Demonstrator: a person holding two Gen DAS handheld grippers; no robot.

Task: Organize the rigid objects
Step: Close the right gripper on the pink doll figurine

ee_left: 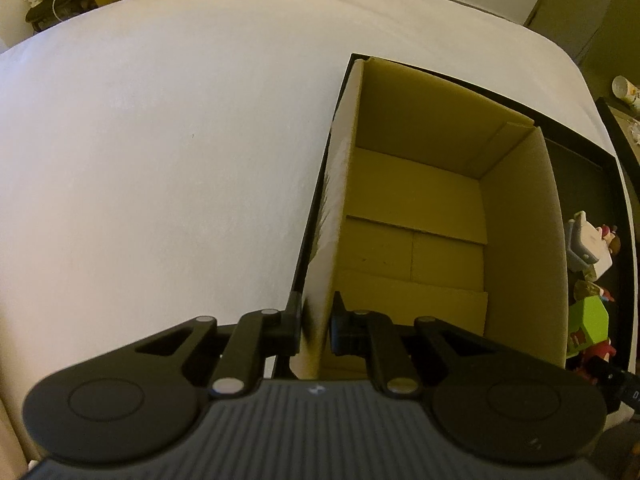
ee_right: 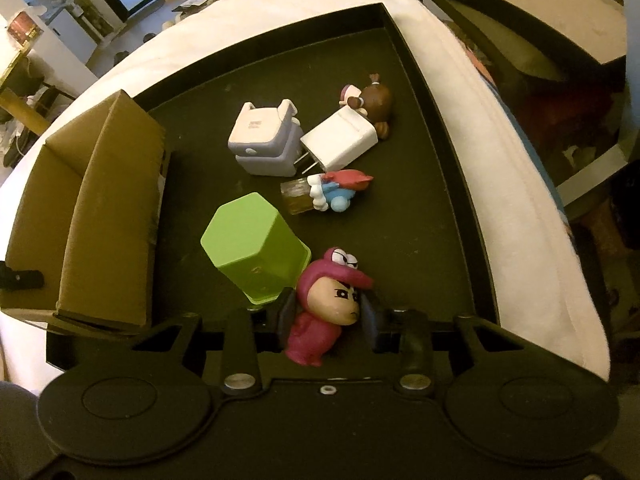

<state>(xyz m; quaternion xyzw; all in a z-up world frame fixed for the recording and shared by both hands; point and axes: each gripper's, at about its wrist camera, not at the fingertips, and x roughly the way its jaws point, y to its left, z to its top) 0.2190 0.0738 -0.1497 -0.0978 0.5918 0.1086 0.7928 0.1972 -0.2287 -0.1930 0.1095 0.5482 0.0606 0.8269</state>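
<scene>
An open, empty cardboard box [ee_left: 420, 216] stands in a black tray [ee_left: 580, 168] on a white-covered table. My left gripper [ee_left: 316, 320] is shut on the box's left wall. In the right wrist view the box [ee_right: 104, 216] is at the tray's left. My right gripper [ee_right: 328, 316] is shut on a pink-suited figurine [ee_right: 328, 300], beside a green hexagonal container [ee_right: 256, 244] lying on its side. Further off lie a blue and red figurine [ee_right: 336, 192], a white charger [ee_right: 344, 140], a lavender block toy [ee_right: 264, 140] and a brown figurine [ee_right: 372, 100].
The black tray's rim [ee_right: 452, 152] bounds the toys on the right. White cloth [ee_left: 160, 140] covers the table left of the box. A dark table [ee_right: 532, 12] stands beyond the right edge. Room clutter lies at the far back.
</scene>
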